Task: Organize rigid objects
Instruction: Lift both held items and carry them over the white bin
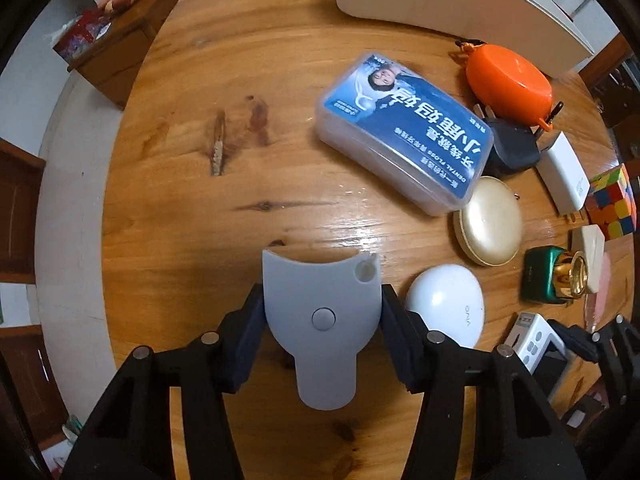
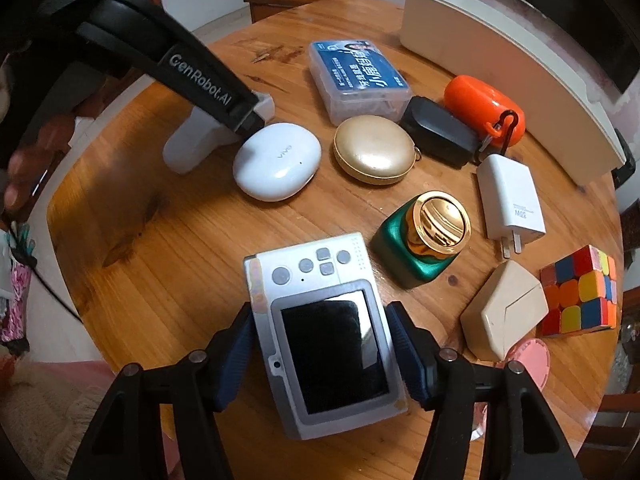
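My left gripper [image 1: 322, 312] is shut on a pale grey tape-measure-like gadget [image 1: 320, 320] with a round button, held just over the round wooden table [image 1: 240, 120]. The same gadget shows in the right wrist view [image 2: 192, 148], left of a white earbud case [image 2: 278, 168]. My right gripper [image 2: 320, 348] is shut on a small silver handheld game console [image 2: 324, 332] with a dark screen, near the table's front edge. The earbud case [image 1: 446, 304] lies just right of my left gripper.
A blue dental floss box [image 2: 358, 74], gold round case [image 2: 374, 154], black case [image 2: 440, 130], orange case [image 2: 486, 108], white charger [image 2: 510, 204], green bottle with gold cap [image 2: 420, 240], beige box [image 2: 500, 312] and colour cube [image 2: 580, 292] lie at the right. A white bin [image 2: 500, 40] stands at the back.
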Motion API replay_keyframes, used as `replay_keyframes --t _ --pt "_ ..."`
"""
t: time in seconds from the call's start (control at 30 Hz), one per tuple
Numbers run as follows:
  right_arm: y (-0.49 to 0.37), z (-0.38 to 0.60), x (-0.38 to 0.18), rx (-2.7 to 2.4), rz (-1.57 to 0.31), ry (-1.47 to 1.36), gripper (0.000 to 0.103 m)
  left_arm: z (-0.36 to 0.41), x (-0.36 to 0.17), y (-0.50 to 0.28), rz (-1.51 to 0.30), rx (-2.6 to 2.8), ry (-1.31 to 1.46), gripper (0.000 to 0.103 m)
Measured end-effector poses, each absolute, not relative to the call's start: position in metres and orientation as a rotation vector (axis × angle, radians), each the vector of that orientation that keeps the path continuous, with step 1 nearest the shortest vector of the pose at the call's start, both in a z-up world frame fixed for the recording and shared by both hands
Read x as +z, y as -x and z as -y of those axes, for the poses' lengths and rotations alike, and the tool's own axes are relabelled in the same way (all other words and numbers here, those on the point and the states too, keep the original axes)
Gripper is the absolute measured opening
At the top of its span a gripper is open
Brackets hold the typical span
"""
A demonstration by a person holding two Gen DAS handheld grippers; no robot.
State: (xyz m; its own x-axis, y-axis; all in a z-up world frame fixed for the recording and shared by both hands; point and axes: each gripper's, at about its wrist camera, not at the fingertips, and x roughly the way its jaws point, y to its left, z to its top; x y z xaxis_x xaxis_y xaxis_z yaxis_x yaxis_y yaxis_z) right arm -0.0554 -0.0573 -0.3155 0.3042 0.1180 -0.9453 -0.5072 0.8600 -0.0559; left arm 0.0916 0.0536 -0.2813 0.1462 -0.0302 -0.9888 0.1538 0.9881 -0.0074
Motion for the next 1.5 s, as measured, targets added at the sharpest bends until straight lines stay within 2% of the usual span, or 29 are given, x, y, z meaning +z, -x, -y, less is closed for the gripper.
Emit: replay_keyframes --t 0.13,0.27,0.63,0.83,0.97,1.07,1.17,1.33,1.5 --pt "0.050 0.054 -0.310 0.379 -1.223 0.376 0.061 -0.060 -0.269 -0.093 -1.401 -0.150 -0.055 0.058" --pt "0.046 0.059 -0.285 0.373 -1.219 0.278 0.061 -0.061 -0.227 -0.096 -1.357 -0.191 -0.048 0.058" --pt "0.009 0.101 -0.125 0.221 -1.042 -0.018 0.061 -0.045 -0.061 -0.107 -1.100 -0.388 -0.071 0.058" --pt "-0.045 0.131 -0.045 0.129 -0.957 -0.107 0.061 -0.022 -0.017 -0.154 -1.010 -0.466 -0.023 0.058" --pt "-0.095 0.153 -0.020 0.079 -0.922 -0.102 0.061 -0.006 -0.009 -0.201 -0.965 -0.481 0.060 0.058" --pt "-0.140 0.173 -0.027 0.047 -0.928 -0.110 0.062 0.007 -0.024 -0.238 -0.944 -0.428 0.078 0.058" --pt "-0.184 0.197 -0.055 0.026 -0.976 -0.168 0.062 0.018 -0.059 -0.276 -0.998 -0.371 0.099 0.058" --pt "-0.254 0.232 -0.145 -0.023 -1.114 -0.260 0.062 0.036 -0.139 -0.315 -1.113 -0.294 0.110 0.058" --pt "-0.280 0.248 -0.225 -0.050 -1.256 -0.331 0.062 0.051 -0.204 -0.330 -1.226 -0.237 0.091 0.058"
